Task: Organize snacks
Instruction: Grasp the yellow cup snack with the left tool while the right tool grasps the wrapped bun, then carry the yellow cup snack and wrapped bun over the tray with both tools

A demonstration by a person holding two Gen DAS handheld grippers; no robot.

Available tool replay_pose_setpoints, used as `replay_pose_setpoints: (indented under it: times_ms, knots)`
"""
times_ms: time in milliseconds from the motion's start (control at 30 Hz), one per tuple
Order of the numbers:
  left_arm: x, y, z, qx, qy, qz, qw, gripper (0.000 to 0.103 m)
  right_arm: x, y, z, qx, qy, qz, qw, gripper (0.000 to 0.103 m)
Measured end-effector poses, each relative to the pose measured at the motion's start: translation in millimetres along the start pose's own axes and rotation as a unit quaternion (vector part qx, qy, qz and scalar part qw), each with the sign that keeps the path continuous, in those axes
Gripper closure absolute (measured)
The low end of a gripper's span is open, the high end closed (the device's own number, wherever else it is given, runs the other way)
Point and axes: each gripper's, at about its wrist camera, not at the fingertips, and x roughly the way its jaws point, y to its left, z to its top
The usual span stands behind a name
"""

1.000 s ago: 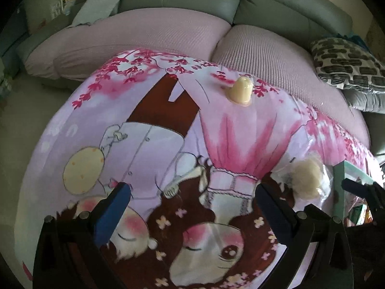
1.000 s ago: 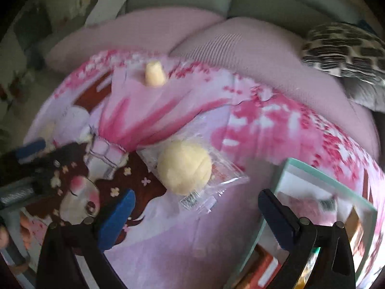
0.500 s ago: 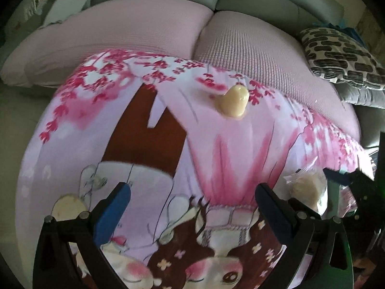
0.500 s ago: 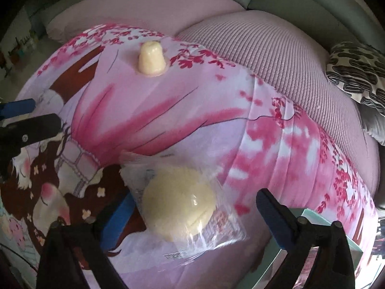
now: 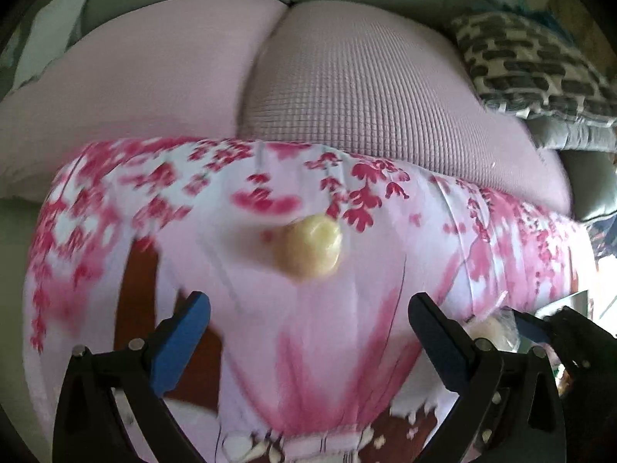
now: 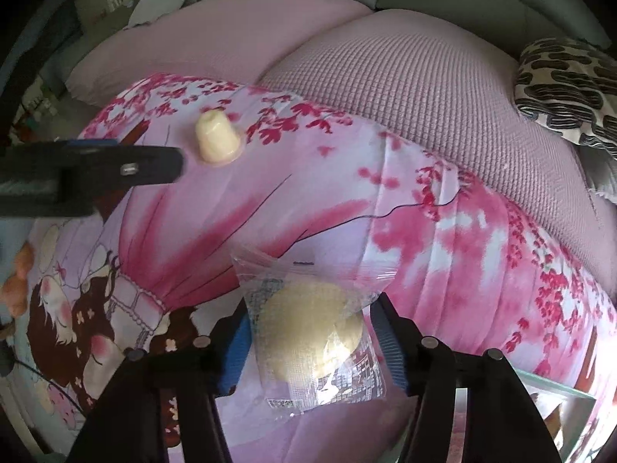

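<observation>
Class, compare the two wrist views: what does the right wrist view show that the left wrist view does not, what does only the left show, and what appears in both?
Only the right wrist view shows the wrapped bun clearly, sitting between the right gripper fingers, jaws narrowed around it, plus the left gripper from the side.

Only the left wrist view shows the left gripper wide open, with nothing between its fingers.

Both show the small yellow jelly cup, the pink cartoon-print cloth, the pink cushions and the patterned pillow.

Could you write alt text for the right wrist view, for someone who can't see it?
The right gripper closes its jaws on a wrapped round bun lying on a pink cartoon-print blanket. Farther off, the left gripper nears a small cream jelly cup.
</observation>
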Motion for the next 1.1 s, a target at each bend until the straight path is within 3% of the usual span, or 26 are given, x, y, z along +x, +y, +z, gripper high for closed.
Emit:
replay_pose_setpoints:
  times_ms: [67,200,267,367,533,633,667,833,900,933,967,1100]
  knots:
    - [12.2,-7.0,8.7,0.01,0.014,0.0,0.9999,0.018,-0.2,-2.9,0.7,0.002,0.003,0.0,1.0,0.041]
    - [33.9,-10.3,21.2,0.002,0.04,-0.002,0.9992,0.024,3.5,-6.7,2.5,0.004,0.008,0.001,1.0,0.041]
    - [37.0,-12.8,25.6,0.011,0.04,0.011,0.9991,0.04,3.2,-8.0,3.7,0.004,0.007,0.0,1.0,0.041]
    - [39.8,-15.9,30.9,0.022,0.046,0.026,0.9984,0.05,2.2,-9.6,4.9,0.003,0.005,-0.002,1.0,0.041]
    - [38.6,-12.7,32.2,0.021,0.047,0.021,0.9985,0.058,0.7,-13.4,5.9,0.011,0.004,0.001,1.0,0.041]
    - [33.2,-11.5,30.4,0.01,0.038,0.012,0.9992,0.058,-1.2,-14.1,4.3,0.016,0.003,0.003,1.0,0.042]
    - [28.4,-11.2,28.1,0.004,0.031,0.008,0.9995,0.067,-2.9,-14.9,3.3,0.019,0.002,0.004,1.0,0.042]
    - [2.7,-19.1,10.3,-0.006,0.007,-0.005,0.9999,0.07,-20.5,-19.6,-6.1,0.037,-0.018,0.019,0.999,0.042]
    - [-8.8,-22.4,3.0,-0.01,-0.005,-0.014,0.9998,0.077,-29.0,-19.2,-11.5,0.043,-0.024,0.023,0.999,0.042]
    - [-16.7,-24.1,-1.1,-0.013,-0.014,-0.018,0.9996,0.097,-32.6,-19.0,-13.8,0.045,-0.026,0.024,0.998,0.042]
    - [-27.3,-26.1,-6.0,-0.019,-0.027,-0.023,0.9992,0.103,-36.8,-17.9,-16.2,0.045,-0.03,0.023,0.998,0.042]
    - [-53.6,-44.3,-23.7,0.002,-0.054,-0.017,0.9984,0.103,-58.8,-14.4,-29.0,0.047,-0.047,0.019,0.998,0.042]
